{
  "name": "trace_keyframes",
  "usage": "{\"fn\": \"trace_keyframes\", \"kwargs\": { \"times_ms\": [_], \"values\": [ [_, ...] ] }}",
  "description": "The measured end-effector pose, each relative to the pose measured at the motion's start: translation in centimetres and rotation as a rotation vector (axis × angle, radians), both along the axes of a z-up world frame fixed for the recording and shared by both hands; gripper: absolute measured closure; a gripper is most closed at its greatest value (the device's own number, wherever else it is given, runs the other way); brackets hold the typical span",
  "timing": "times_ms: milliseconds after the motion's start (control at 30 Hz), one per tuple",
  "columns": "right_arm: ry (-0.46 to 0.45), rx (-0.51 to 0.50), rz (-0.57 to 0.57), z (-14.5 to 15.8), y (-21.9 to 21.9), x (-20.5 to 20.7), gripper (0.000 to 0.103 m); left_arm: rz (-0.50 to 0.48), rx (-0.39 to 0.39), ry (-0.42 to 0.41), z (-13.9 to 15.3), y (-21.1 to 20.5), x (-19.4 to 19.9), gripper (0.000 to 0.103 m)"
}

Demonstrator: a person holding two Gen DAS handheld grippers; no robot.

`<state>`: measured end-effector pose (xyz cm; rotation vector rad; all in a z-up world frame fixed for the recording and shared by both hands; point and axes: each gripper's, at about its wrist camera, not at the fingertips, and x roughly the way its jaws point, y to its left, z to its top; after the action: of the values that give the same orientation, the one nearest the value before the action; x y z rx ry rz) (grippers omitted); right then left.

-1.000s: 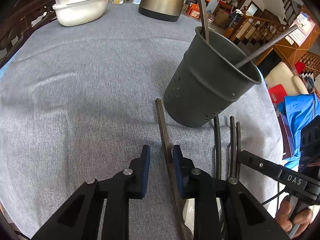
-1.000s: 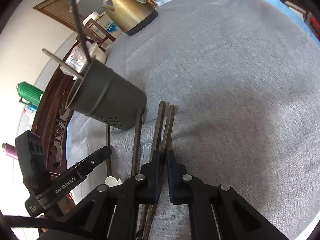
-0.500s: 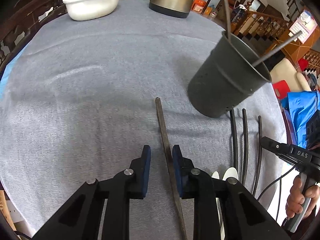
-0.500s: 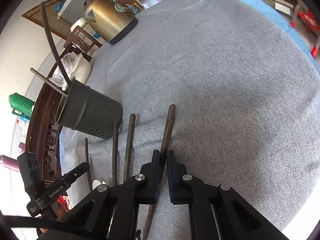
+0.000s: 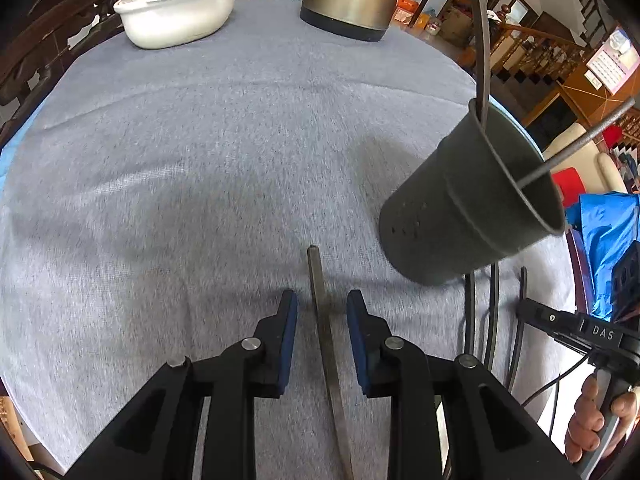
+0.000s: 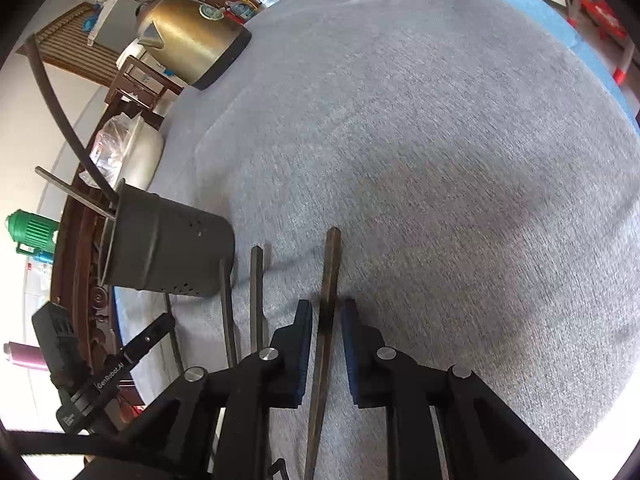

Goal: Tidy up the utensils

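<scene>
Standing at the grey-clothed table's (image 5: 200, 160) edge, the dark perforated metal utensil cup (image 5: 472, 208) holds two sticks; right gripper (image 6: 327, 320), jaws just opened, released its brown chopstick (image 6: 329, 280); left gripper (image 5: 322, 312) straddles, ungripped, the grey chopstick (image 5: 320, 300)

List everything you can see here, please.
Tablecloth: one, grey, covering the table.
Utensil holder: one, dark grey, near the table edge.
Utensils in holder: two, dark, sticking out.
Loose utensils: four, dark, lying beside the holder.
Kettle: one, brass-coloured, far side.
Basin: one, white, far side, plastic bag inside.
Flask: one, green, beyond the table.
Left gripper: black, open around one loose utensil.
Right gripper: black, jaws just opening around another.
Hand: one, holding the right gripper's grip.
</scene>
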<state>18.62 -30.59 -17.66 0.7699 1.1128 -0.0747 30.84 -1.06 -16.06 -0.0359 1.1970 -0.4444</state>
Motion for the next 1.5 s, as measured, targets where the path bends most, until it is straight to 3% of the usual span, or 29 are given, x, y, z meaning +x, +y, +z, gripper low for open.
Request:
{"fn": "trace_keyframes", "kwargs": {
  "times_ms": [300, 400, 633, 800, 1067, 1333, 1400, 1500],
  "values": [
    [0.003, -0.202, 0.082, 0.9, 2.8, 1.7, 0.092, -0.034, 0.065, -0.031, 0.2, -1.8, -0.1, 0.077],
    [-0.012, -0.181, 0.085, 0.8, 2.9, 1.4, 0.094, -0.033, 0.079, -0.029, 0.0, -1.9, -0.1, 0.095],
    [-0.121, -0.152, 0.096, 2.6, 2.8, -0.4, 0.095, -0.028, 0.030, -0.030, 0.2, -0.5, -1.1, 0.096],
    [-0.209, -0.110, 0.087, 4.2, 2.1, -1.2, 0.095, -0.016, -0.006, -0.070, 2.5, 0.6, -2.4, 0.096],
    [-0.396, -0.108, 0.070, 7.8, 2.1, -3.1, 0.095, -0.026, -0.082, -0.224, 9.0, 1.7, -5.6, 0.097],
    [-0.533, -0.134, 0.050, 11.2, 2.5, -4.8, 0.095, -0.056, -0.120, -0.339, 13.3, 1.0, -6.8, 0.097],
    [-0.544, -0.148, 0.052, 11.5, 2.7, -4.8, 0.095, -0.054, -0.111, -0.315, 12.8, 1.1, -6.3, 0.097],
    [-0.544, -0.155, 0.057, 11.6, 2.8, -5.2, 0.095, -0.067, -0.097, -0.208, 10.3, 0.8, -4.9, 0.094]
  ]
}}
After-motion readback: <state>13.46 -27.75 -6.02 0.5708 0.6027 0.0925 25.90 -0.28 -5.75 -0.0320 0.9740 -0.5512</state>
